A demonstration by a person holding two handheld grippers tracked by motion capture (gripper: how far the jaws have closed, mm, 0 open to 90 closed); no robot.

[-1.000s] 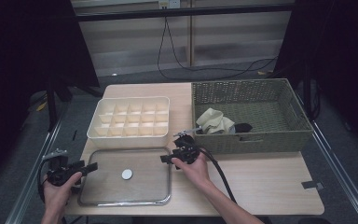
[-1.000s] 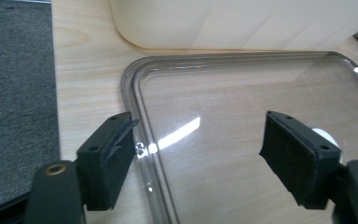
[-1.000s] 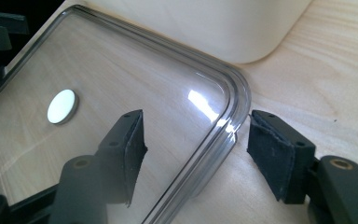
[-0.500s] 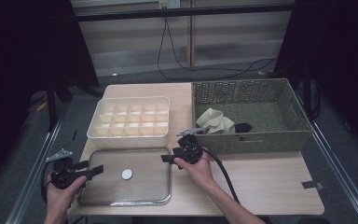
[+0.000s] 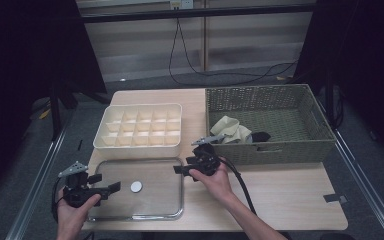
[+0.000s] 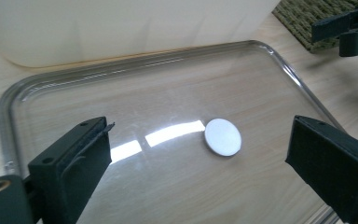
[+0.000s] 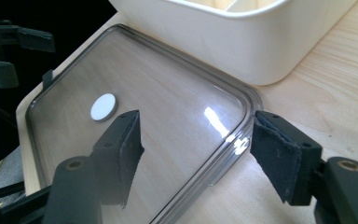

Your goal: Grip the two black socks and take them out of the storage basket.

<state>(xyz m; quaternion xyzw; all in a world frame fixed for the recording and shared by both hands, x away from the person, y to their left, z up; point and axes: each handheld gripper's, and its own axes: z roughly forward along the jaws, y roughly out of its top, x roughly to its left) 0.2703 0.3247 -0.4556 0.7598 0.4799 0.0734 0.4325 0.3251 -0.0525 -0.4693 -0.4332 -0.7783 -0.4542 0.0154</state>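
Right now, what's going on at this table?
A person holds a gripper in each hand at opposite sides of a clear lid that lies flat on the table. The left gripper is open over the lid's left side, and the right gripper is open at its right edge, with one jaw either side of the rim. Neither grips it yet. A divided box sits behind the lid, and a basket with cloth stands to the right.

The divided tray [image 5: 139, 126] lies just behind the lid [image 5: 136, 189] (flat on the desk [image 5: 280, 195]); the basket [image 5: 267, 120] sits to the lid's right rear.
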